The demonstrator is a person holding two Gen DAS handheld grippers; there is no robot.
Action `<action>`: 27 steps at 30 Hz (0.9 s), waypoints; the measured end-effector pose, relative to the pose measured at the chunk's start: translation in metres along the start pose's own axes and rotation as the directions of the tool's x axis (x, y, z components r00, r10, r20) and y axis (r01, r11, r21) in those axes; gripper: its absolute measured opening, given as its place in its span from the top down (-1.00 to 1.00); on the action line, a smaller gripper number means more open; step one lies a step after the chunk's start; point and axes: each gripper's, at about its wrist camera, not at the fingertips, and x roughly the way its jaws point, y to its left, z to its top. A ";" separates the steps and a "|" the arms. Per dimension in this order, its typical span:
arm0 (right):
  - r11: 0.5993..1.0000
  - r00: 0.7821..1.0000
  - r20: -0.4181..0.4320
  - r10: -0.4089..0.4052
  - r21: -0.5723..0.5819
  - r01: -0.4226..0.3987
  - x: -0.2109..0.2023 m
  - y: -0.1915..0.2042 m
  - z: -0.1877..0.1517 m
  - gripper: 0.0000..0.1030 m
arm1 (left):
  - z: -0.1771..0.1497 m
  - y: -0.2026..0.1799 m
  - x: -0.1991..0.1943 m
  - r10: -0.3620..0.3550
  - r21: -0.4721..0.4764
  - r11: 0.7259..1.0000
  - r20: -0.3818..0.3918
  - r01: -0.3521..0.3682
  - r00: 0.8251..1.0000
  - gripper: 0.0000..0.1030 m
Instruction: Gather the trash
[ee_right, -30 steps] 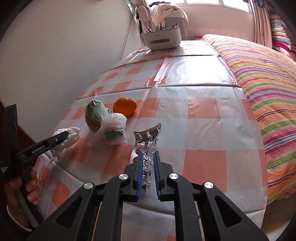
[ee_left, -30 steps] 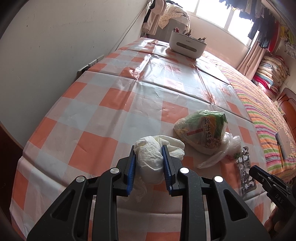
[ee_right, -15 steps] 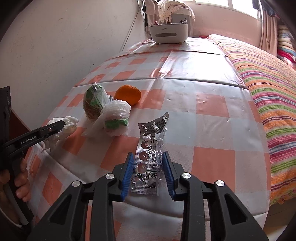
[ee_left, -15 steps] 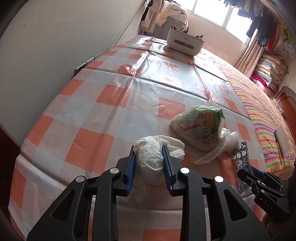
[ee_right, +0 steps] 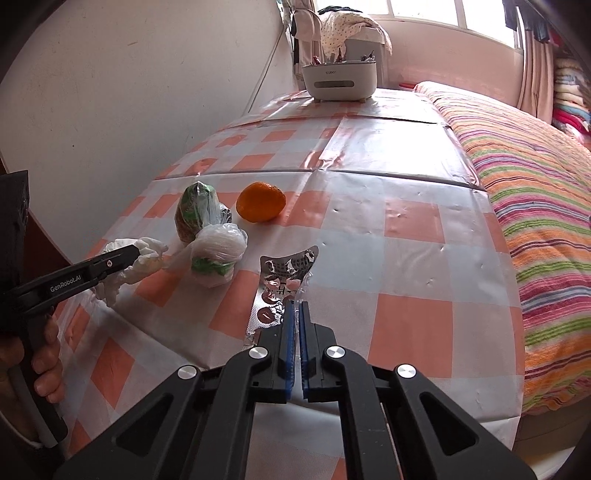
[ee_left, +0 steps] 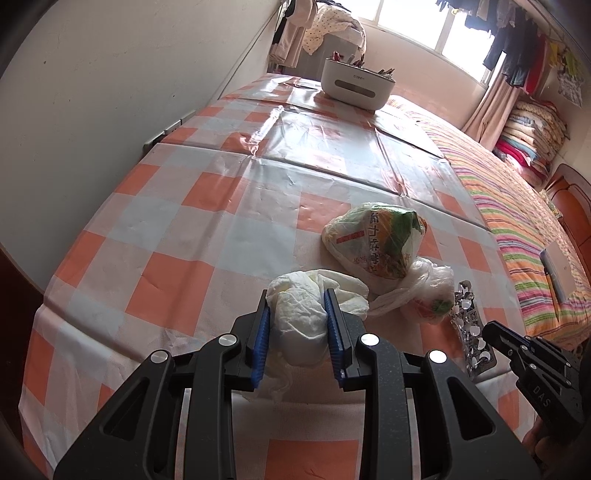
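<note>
Tissue (ee_left: pixel 301 325) clamped in left gripper (ee_left: pixel 298 326); right gripper (ee_right: pixel 294 325) pinches blister pack (ee_right: pixel 282 280) (both ready to lift off table (ee_left: pixel 207 236)).

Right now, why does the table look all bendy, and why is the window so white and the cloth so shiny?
Left wrist view: the fisheye lens curves the tablecloth edges, and the window is washed out white by daylight. Right wrist view: the same curving; window light bounces off the plastic cloth as pale glare, and the corners go dark and round.
</note>
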 end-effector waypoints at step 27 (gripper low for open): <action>0.981 0.990 -0.061 -0.126 -0.158 0.116 0.035 0.040 0.006 -0.58 | -0.007 0.004 -0.010 -0.024 -0.014 1.000 0.002 0.024 1.000 0.43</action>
